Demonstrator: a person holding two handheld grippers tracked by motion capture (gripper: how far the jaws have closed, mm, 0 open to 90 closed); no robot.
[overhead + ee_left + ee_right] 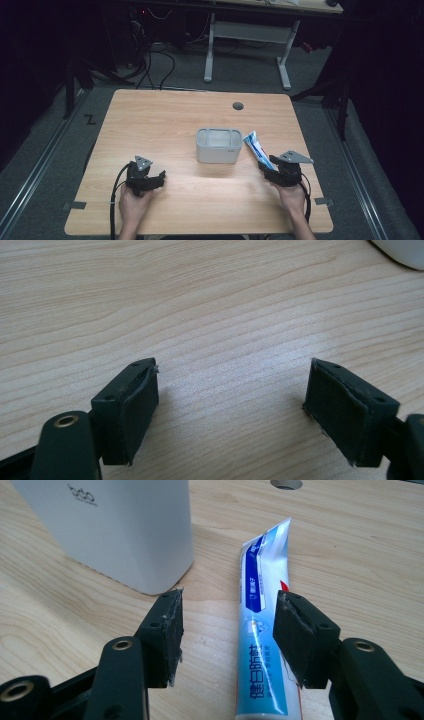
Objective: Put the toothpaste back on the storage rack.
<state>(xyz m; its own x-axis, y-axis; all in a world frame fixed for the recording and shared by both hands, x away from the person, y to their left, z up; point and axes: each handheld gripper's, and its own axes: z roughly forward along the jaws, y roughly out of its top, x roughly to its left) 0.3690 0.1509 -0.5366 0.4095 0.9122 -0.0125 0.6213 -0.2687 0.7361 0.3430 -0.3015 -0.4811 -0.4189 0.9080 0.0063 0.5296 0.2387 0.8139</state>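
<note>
A blue-and-white toothpaste tube (255, 146) lies flat on the wooden table (165, 115), just right of a white open-topped container (218, 145). My right gripper (265, 169) hovers low over the tube's near end. In the right gripper view the tube (260, 645) runs up between the open jaws of my right gripper (228, 598), close by the right pad (300, 640) and apart from the left one. The container (115, 530) stands just beyond the left jaw. My left gripper (158, 178) rests at the table's front left, open over bare wood (233, 365).
A round cable hole (238, 105) sits near the table's far edge, also in the right gripper view (286, 484). The container's corner (400, 250) shows at the top right of the left gripper view. A white desk frame (247, 35) and cables stand on the floor beyond.
</note>
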